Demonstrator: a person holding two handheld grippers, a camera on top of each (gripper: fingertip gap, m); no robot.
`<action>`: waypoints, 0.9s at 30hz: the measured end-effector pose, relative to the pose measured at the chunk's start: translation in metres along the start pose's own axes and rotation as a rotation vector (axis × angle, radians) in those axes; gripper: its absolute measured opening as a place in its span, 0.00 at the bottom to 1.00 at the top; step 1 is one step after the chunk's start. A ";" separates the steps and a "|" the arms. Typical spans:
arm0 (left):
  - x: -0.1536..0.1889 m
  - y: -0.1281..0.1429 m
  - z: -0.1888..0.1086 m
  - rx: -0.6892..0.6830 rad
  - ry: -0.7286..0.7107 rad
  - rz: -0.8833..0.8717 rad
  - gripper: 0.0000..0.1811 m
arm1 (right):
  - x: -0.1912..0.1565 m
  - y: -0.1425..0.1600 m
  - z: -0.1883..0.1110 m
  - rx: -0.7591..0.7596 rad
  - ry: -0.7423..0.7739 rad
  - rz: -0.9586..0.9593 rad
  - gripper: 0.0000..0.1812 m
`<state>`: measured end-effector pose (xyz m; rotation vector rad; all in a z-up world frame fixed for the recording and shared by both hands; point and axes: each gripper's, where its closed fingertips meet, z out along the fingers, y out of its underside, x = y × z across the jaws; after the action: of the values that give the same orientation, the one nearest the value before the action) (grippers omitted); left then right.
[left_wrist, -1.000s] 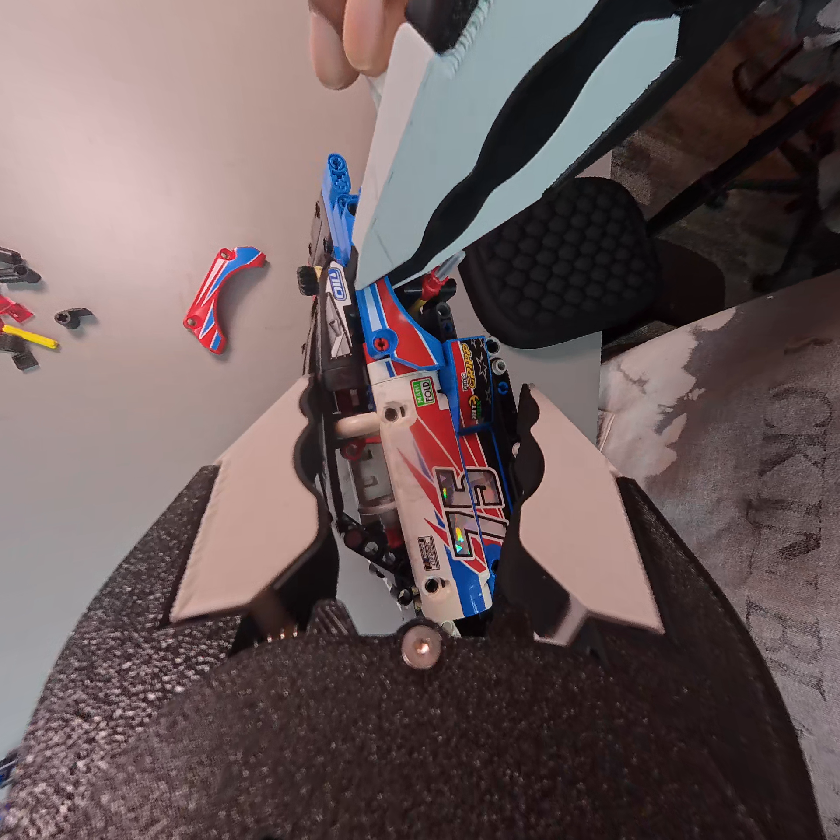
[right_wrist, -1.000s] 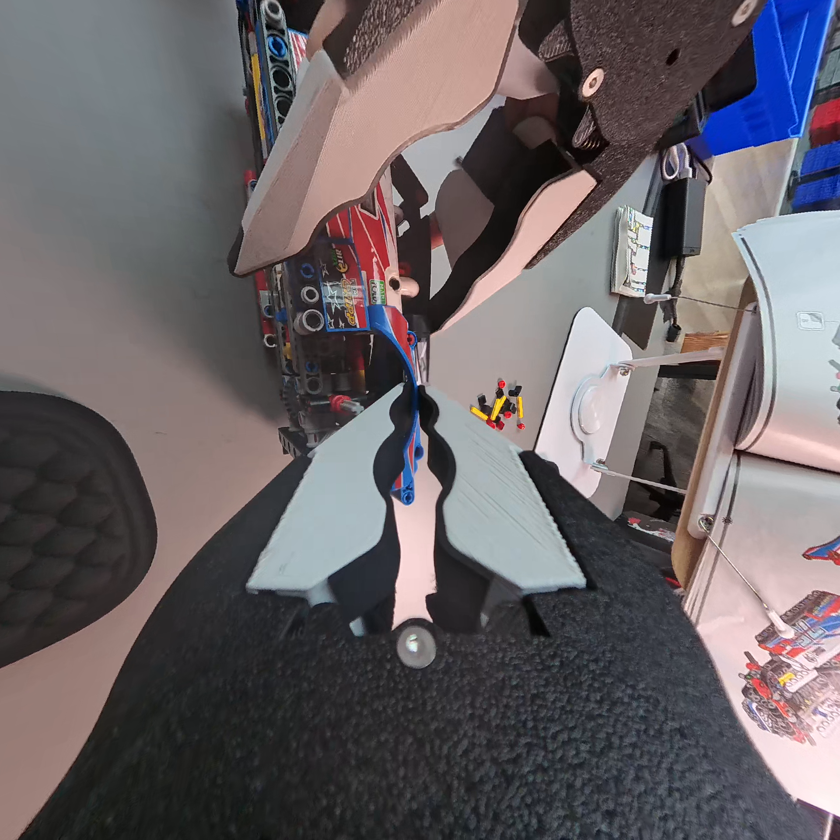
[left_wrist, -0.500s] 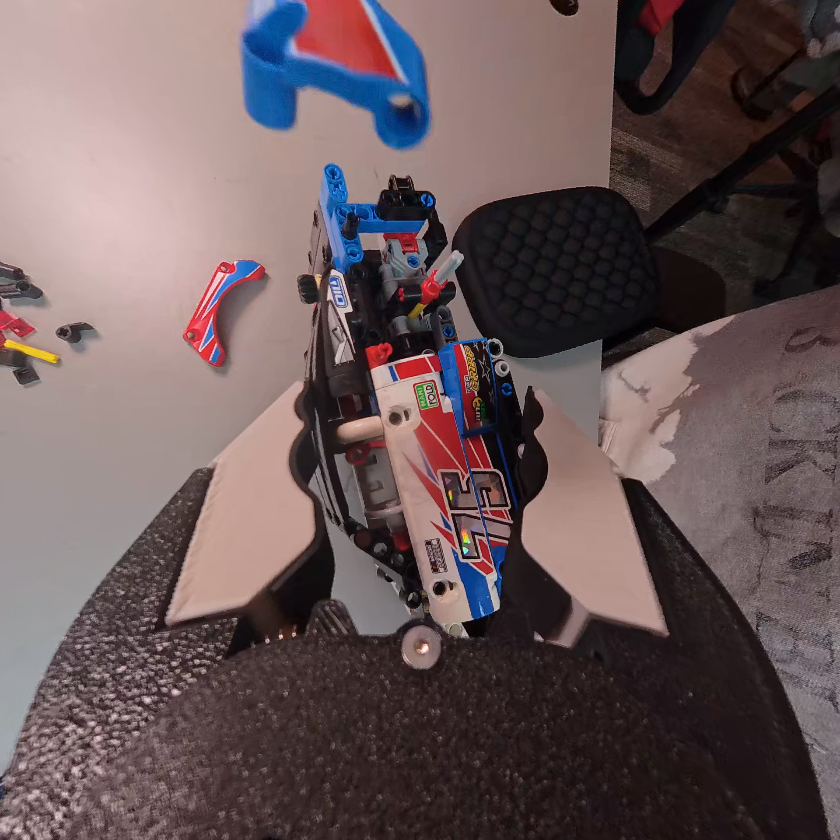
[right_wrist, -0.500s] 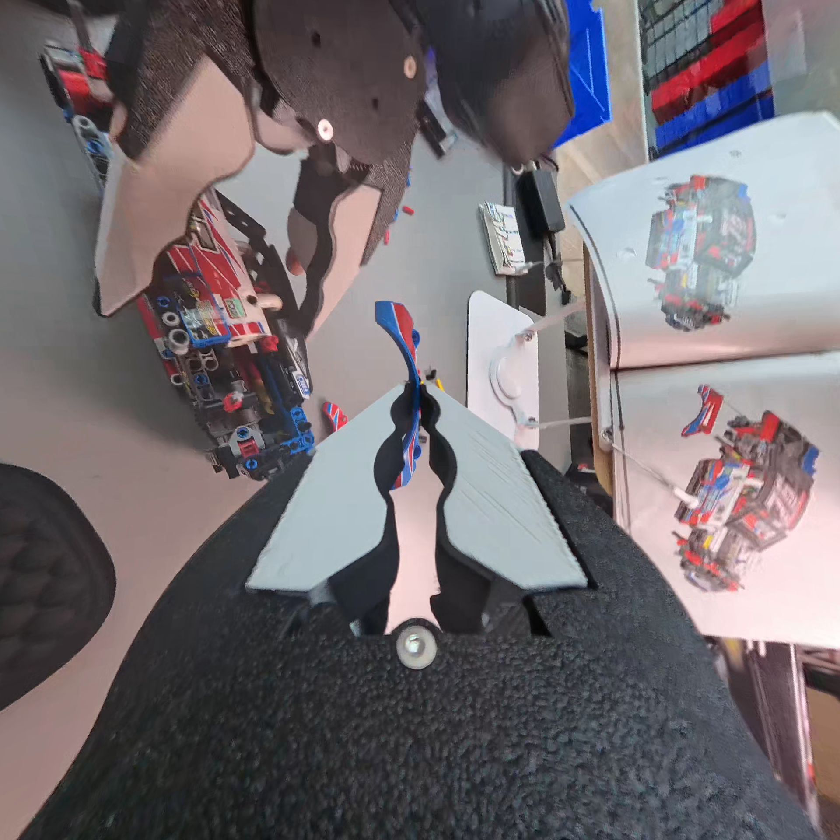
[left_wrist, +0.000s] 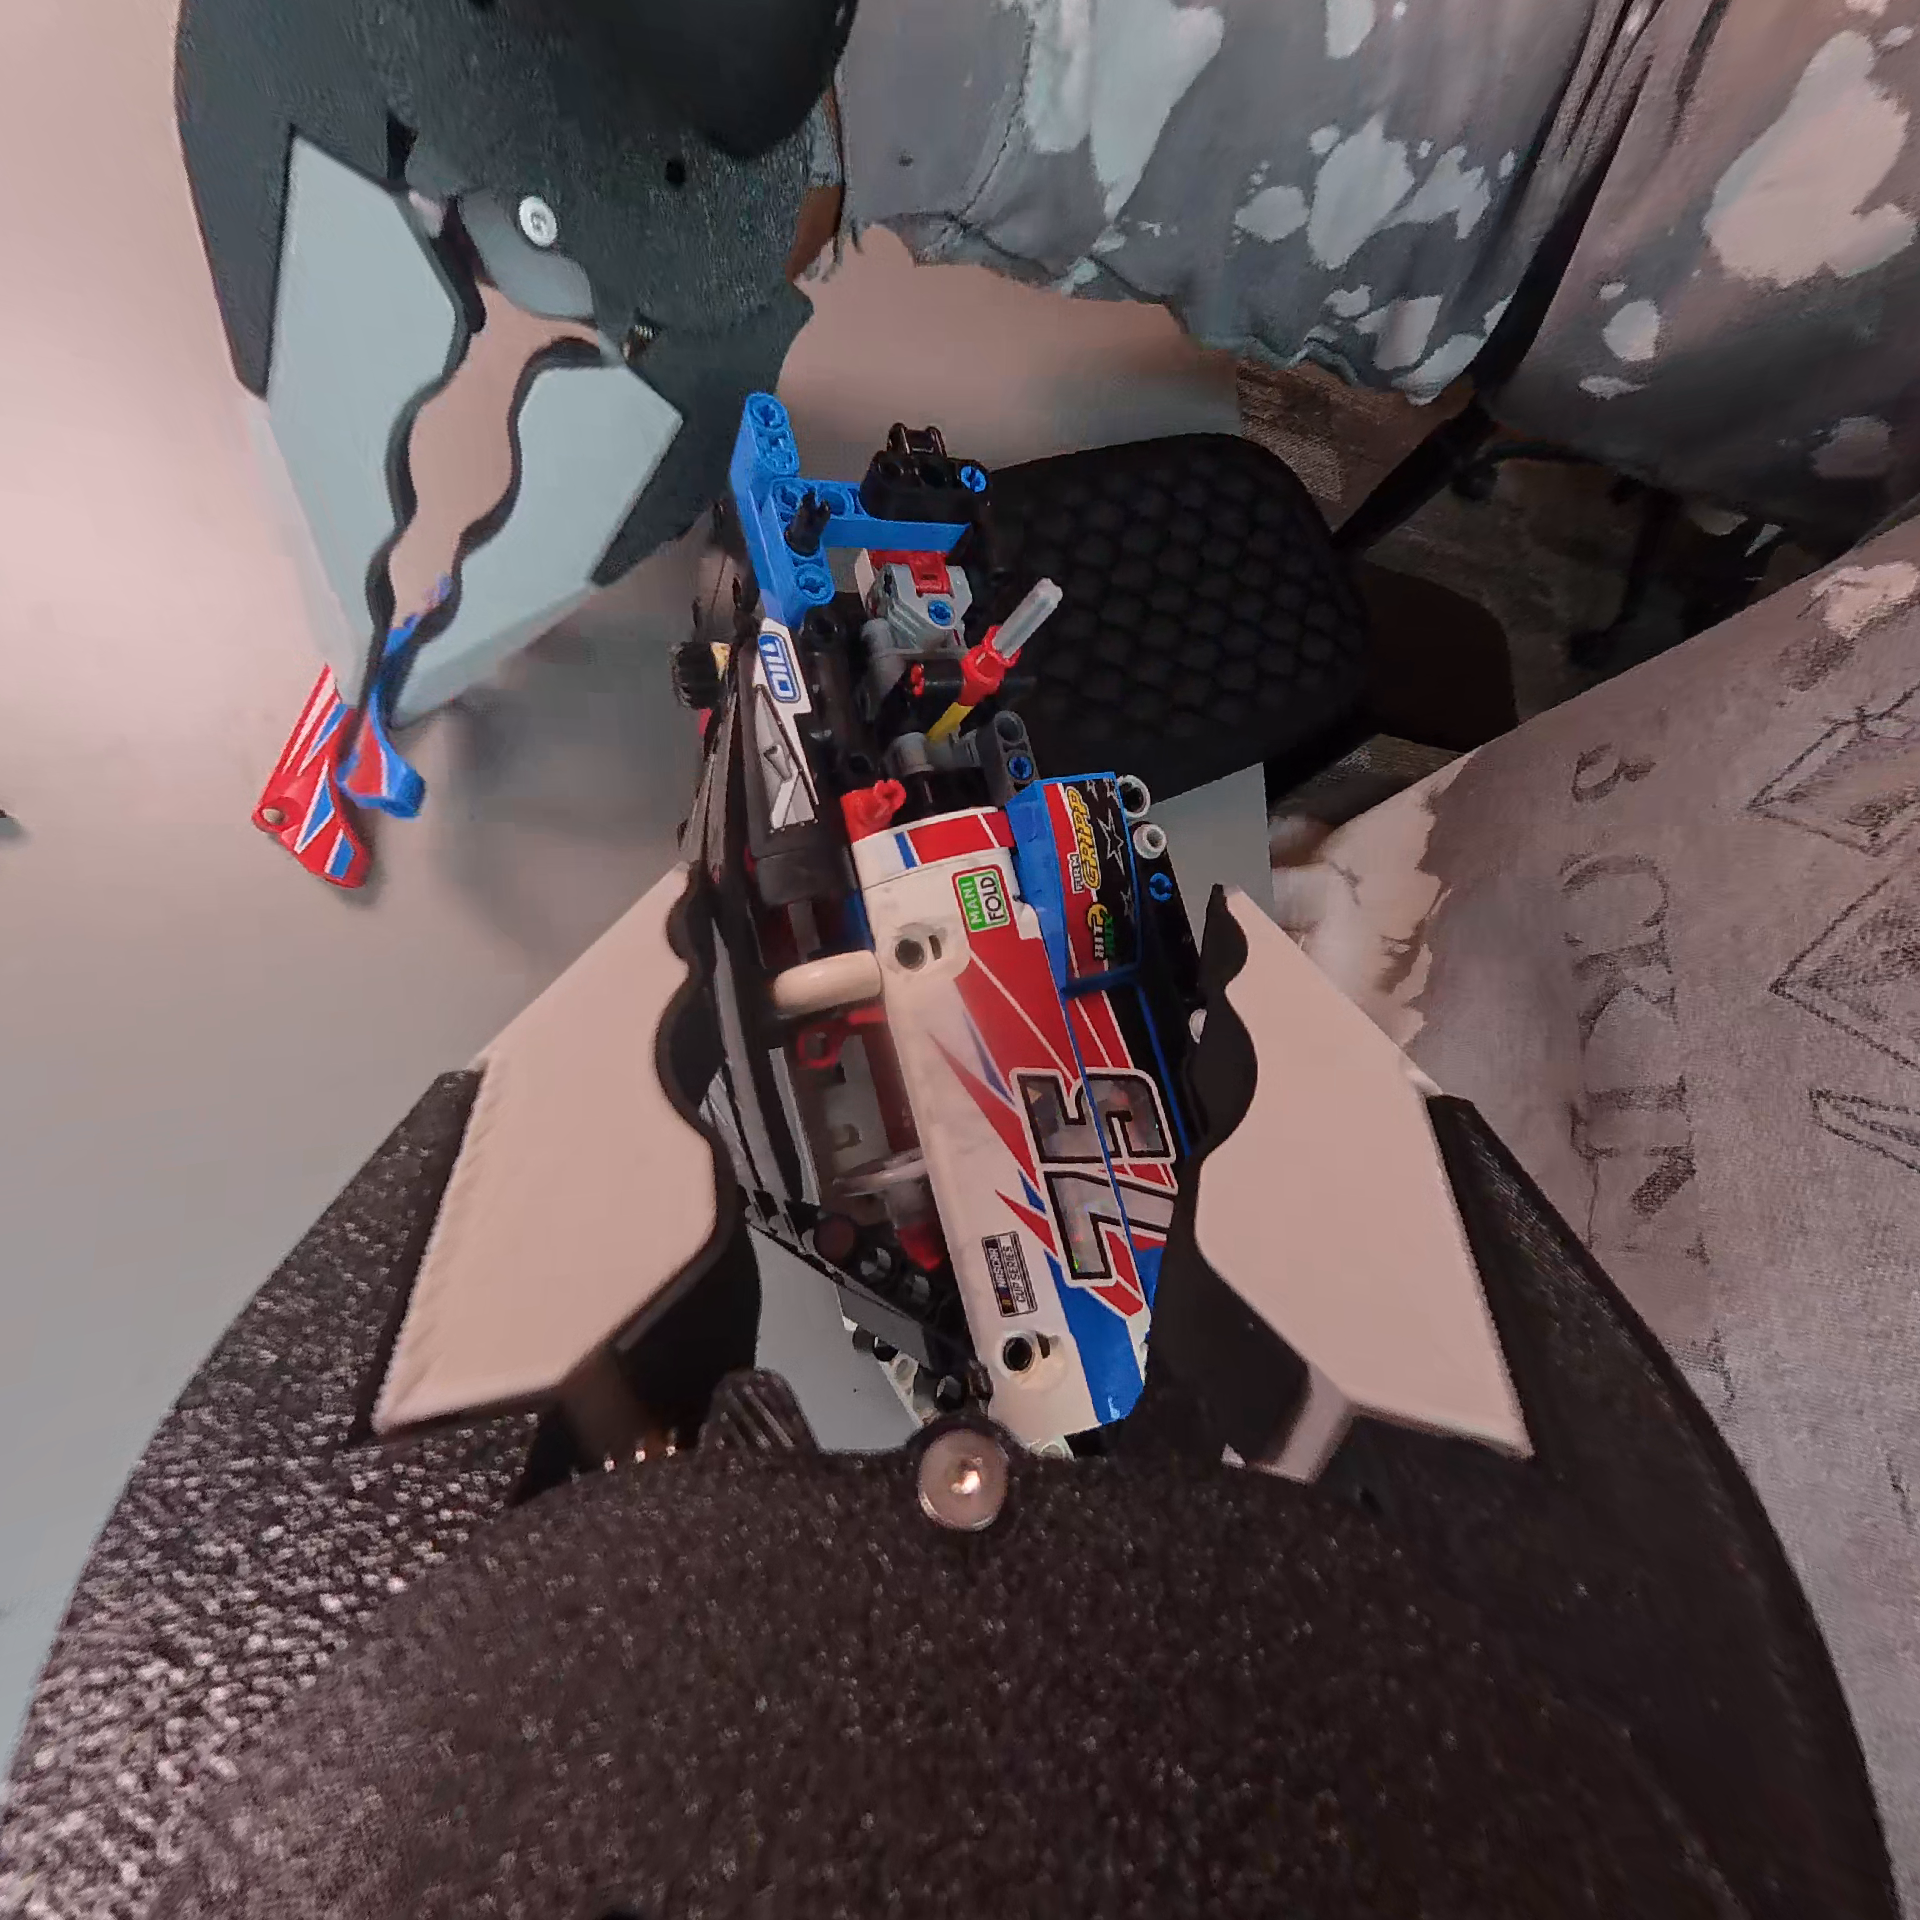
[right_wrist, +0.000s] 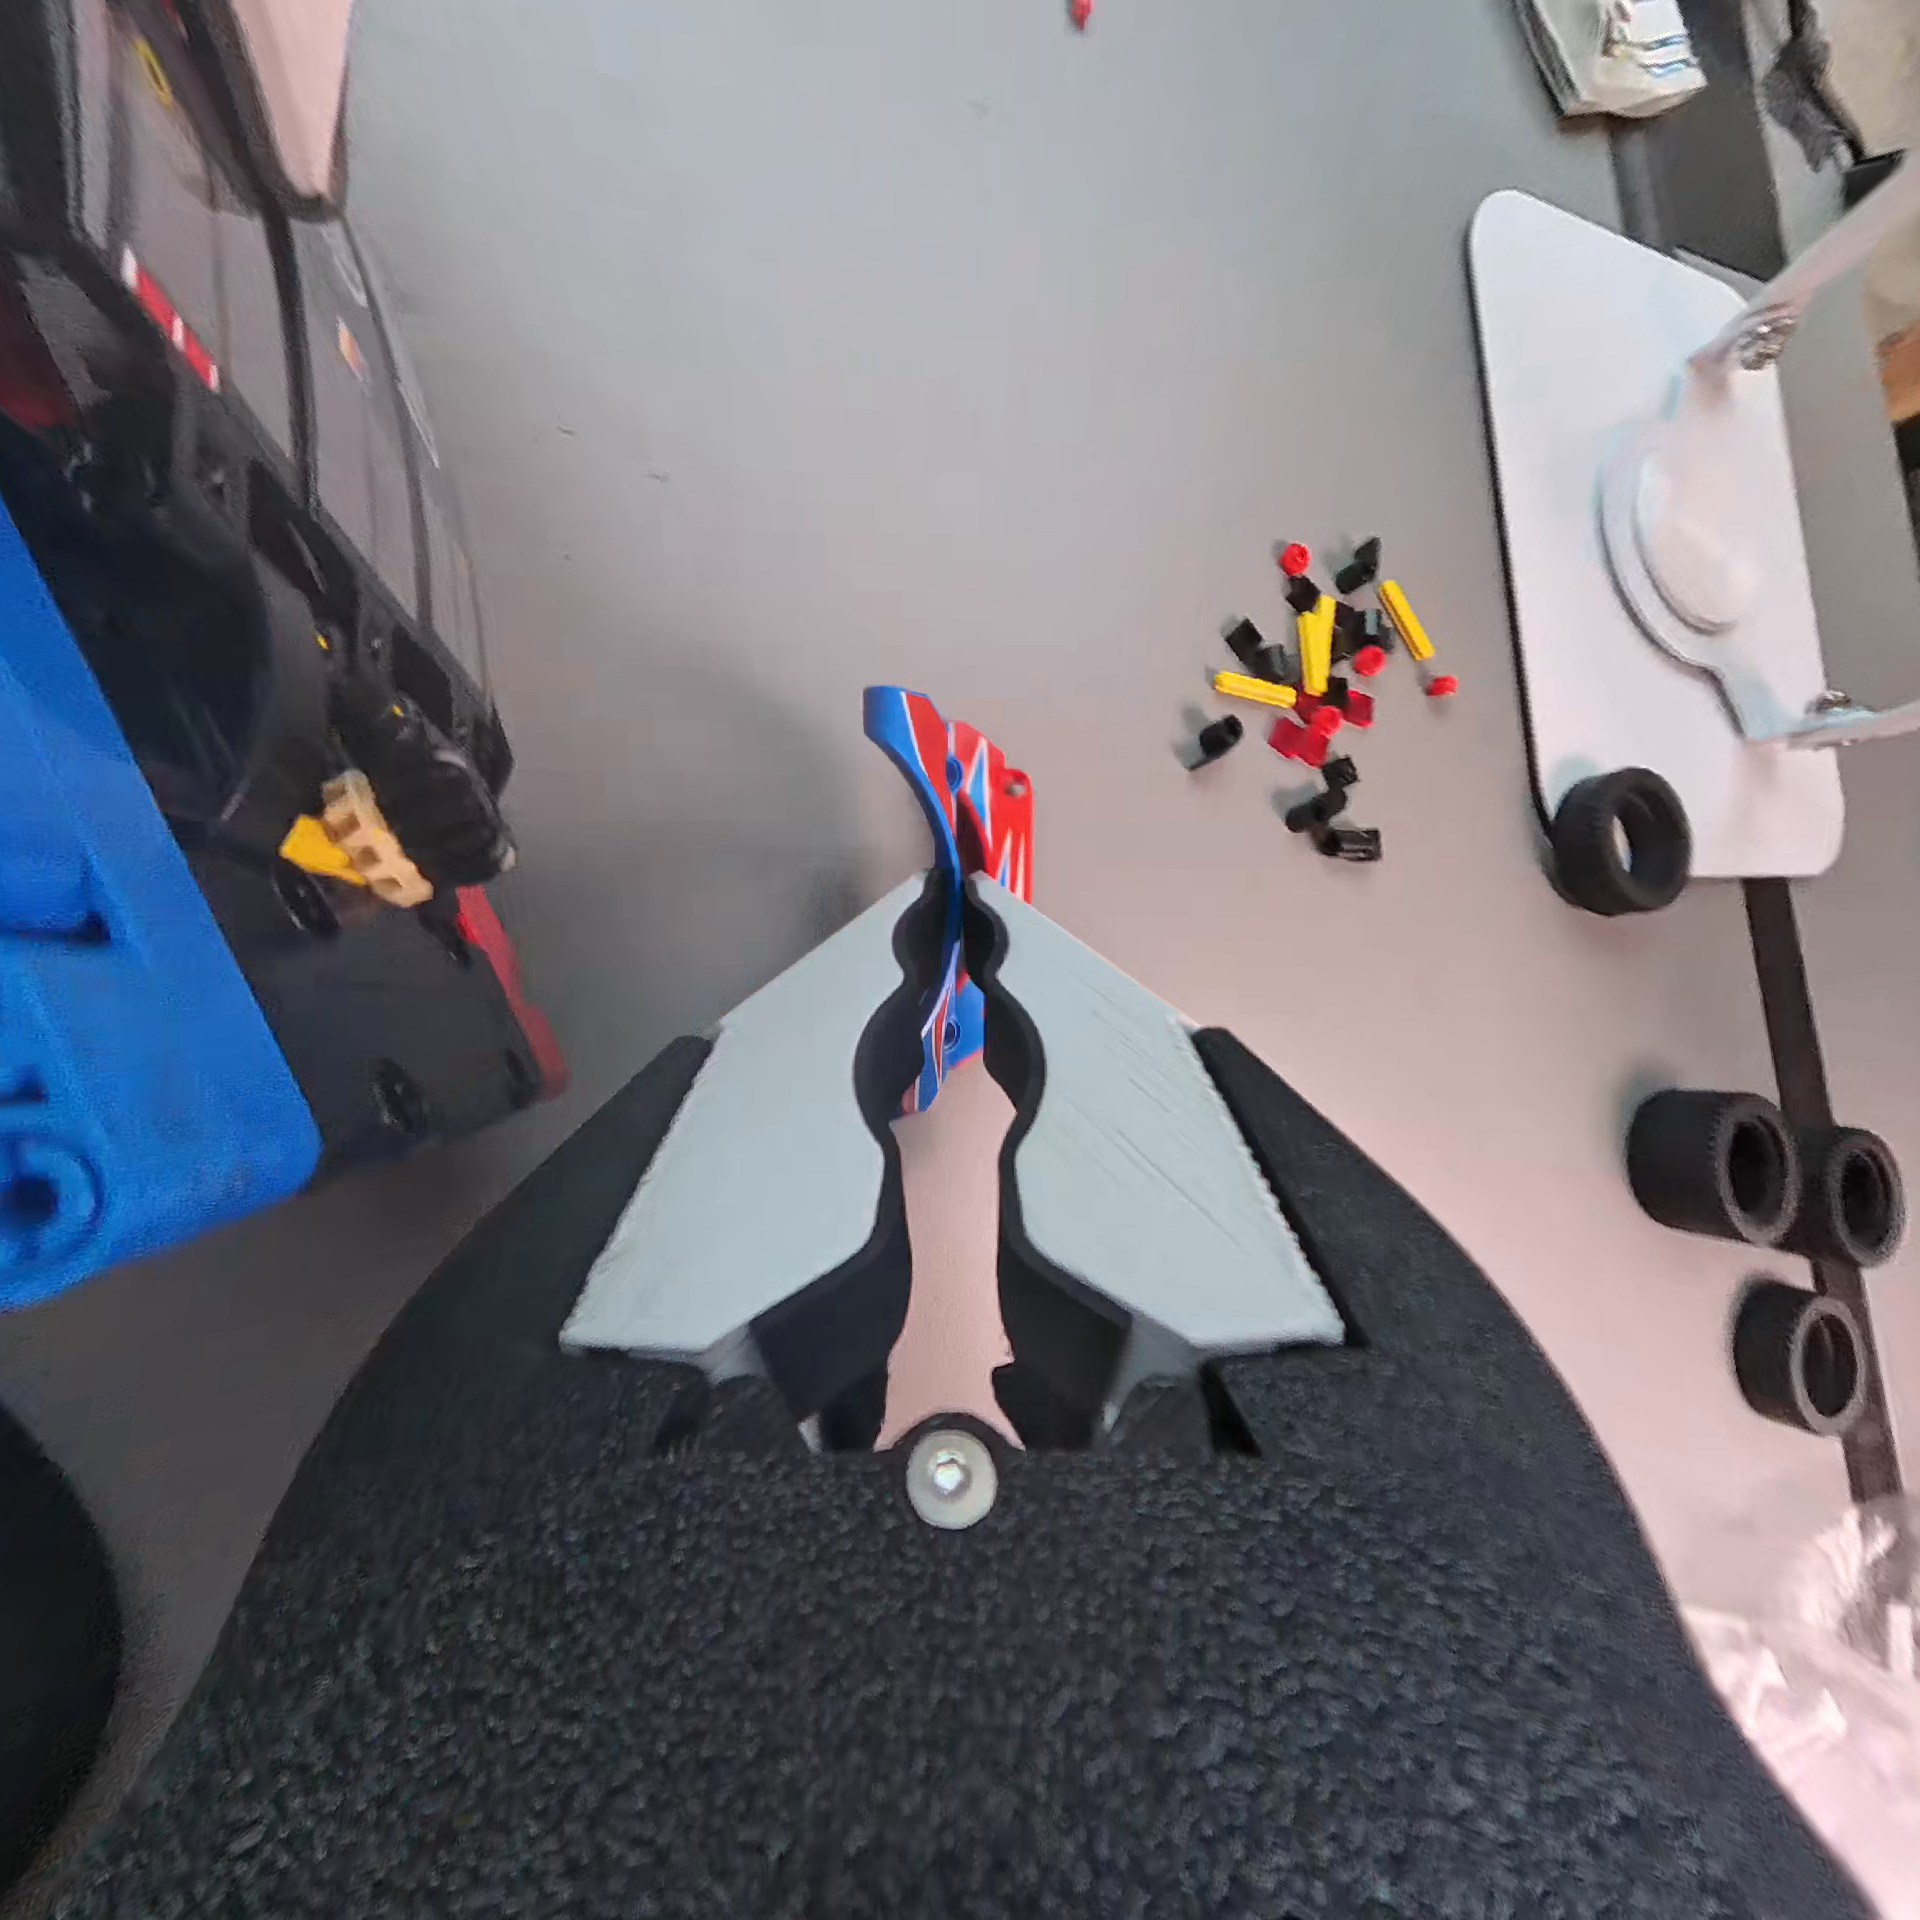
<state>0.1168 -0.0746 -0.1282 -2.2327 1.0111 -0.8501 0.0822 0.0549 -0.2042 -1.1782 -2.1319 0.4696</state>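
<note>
Here my left gripper (left_wrist: 951, 1039) clamps the rigid, knobbly toy car (left_wrist: 935, 987) by its sides, while my right gripper (right_wrist: 951, 904) pinches a thin, light curved blue panel (right_wrist: 940, 883) edgewise above the grey table (right_wrist: 831, 364).

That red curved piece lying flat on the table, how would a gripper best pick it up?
Probably from above, fingers straddling the narrow middle of the red curved panel: it lies flat, thin and arched. The right gripper, holding the blue curved panel, is right over it now.
</note>
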 end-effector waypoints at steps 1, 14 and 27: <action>0.000 0.000 0.000 0.004 0.002 -0.006 0.51 | -0.004 -0.003 0.004 0.005 -0.017 -0.007 0.02; 0.003 -0.001 0.000 0.033 0.048 0.000 0.50 | -0.028 -0.039 -0.127 0.380 -0.303 0.351 0.43; 0.028 -0.004 -0.015 0.108 0.110 0.078 0.50 | -0.106 -0.092 -0.094 0.413 -0.231 0.126 0.38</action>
<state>0.1225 -0.0981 -0.1071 -2.0617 1.0689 -0.9780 0.1311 -0.0841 -0.1217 -1.0600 -2.0179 1.0904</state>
